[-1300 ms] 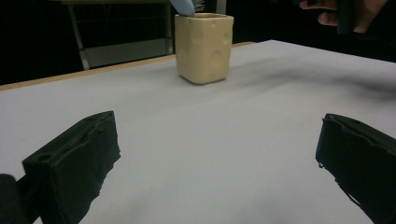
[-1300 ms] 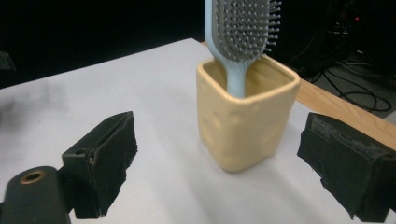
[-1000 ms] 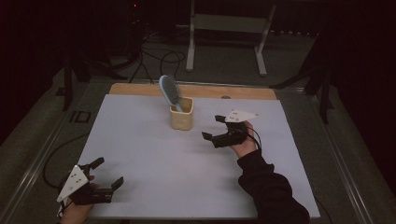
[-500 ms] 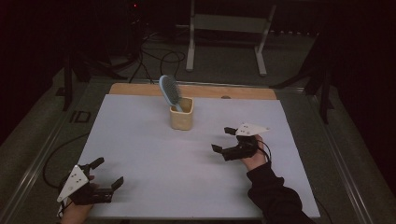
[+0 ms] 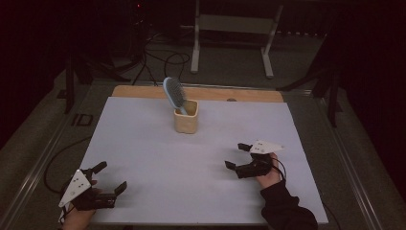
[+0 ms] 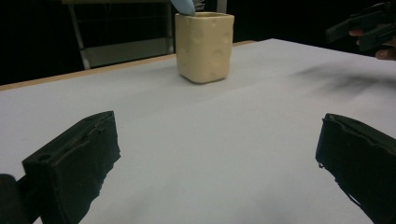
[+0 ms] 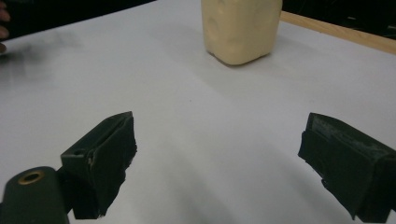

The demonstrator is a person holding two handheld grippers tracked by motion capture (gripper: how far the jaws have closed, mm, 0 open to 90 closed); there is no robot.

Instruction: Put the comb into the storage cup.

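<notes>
A cream square cup (image 5: 186, 117) stands upright near the back middle of the white table top (image 5: 143, 143), with a light blue hairbrush (image 5: 174, 94) leaning out of it, bristle head up. My left gripper (image 5: 111, 177) rests open at the front left corner, nothing between its jaws. My right gripper (image 5: 236, 155) is open and empty at the front right, well short of the cup. The left gripper view has the cup (image 6: 204, 45) ahead with the brush handle (image 6: 185, 6) at its rim. In the right gripper view the cup (image 7: 241, 29) stands straight ahead.
A wooden strip (image 5: 201, 93) runs along the table's far edge. Beyond it stand a metal frame (image 5: 233, 33) and loose cables (image 5: 160, 60) on the dark floor. The other hand's gripper (image 6: 366, 29) shows at the upper right of the left gripper view.
My right gripper has drawn back from beside the cup toward the front right of the table, staying open. The left gripper, cup and brush have not moved.
</notes>
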